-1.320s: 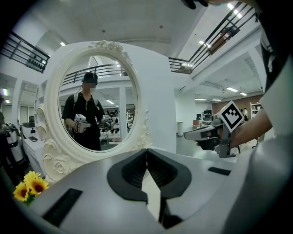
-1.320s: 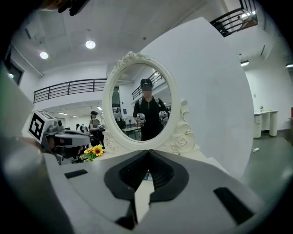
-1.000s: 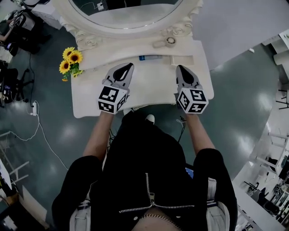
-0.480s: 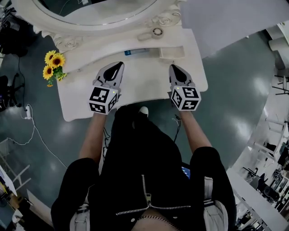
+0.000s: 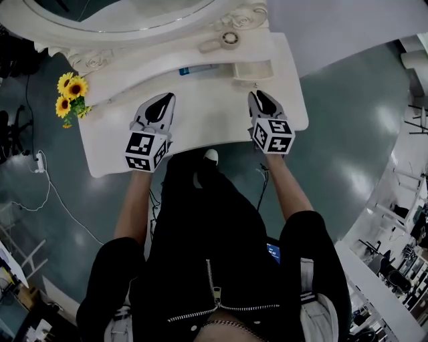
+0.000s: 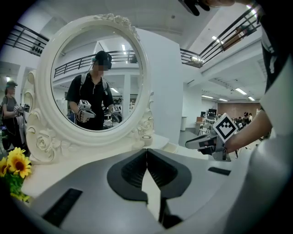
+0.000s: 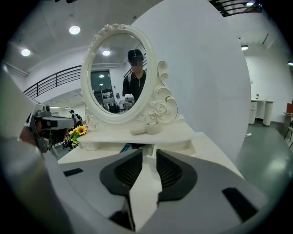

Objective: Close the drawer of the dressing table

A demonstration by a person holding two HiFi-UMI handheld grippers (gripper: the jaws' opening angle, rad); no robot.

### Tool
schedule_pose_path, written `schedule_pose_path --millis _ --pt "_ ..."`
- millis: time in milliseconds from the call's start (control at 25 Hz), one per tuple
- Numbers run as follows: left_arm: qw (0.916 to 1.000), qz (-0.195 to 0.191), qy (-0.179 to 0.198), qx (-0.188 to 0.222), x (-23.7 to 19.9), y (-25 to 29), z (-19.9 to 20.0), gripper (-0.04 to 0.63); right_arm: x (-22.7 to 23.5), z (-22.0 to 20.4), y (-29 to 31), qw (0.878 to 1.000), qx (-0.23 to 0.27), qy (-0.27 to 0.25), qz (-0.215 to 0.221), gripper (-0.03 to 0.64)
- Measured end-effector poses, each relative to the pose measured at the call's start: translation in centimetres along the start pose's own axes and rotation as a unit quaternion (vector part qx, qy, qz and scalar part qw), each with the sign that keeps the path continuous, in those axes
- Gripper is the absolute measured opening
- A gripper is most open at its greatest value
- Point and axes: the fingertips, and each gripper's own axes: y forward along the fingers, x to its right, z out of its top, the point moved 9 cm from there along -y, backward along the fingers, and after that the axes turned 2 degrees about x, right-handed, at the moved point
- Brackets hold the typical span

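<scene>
White-painted and shallow, the small drawer (image 5: 253,69) stands pulled out of the raised shelf under the mirror (image 5: 120,13), at the back of the desk (image 5: 207,117). It looks light and rigid, likely to slide at a gentle push. Its front panel, pressed near the middle, seems the place to bear on, since an off-centre shove could skew it. The right tool (image 5: 257,95), jaws opening with nothing between them, points at the drawer from just in front. The left tool (image 5: 165,100), jaws together and empty, hovers well to the drawer's left.
</scene>
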Motion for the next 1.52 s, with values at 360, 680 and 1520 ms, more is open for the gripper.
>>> schedule_pose_path --millis 360,680,1520 --pt "0.9997 0.018 -0.011 -0.012 -1.5 -0.1 -0.6 0.021 2.5 -2.4 3.2 0.998 -0.058 0.002 -0.022 0.186" --pt "0.999 0.033 -0.019 -0.024 -2.7 -0.5 -1.1 0.021 4.5 -3.8 5.9 0.994 -0.104 0.009 -0.038 0.206" --pt "0.9966 0.066 -0.035 -0.036 -4.1 -1.0 -1.7 0.021 8.2 -5.9 9.6 0.976 -0.162 0.146 -0.01 0.112"
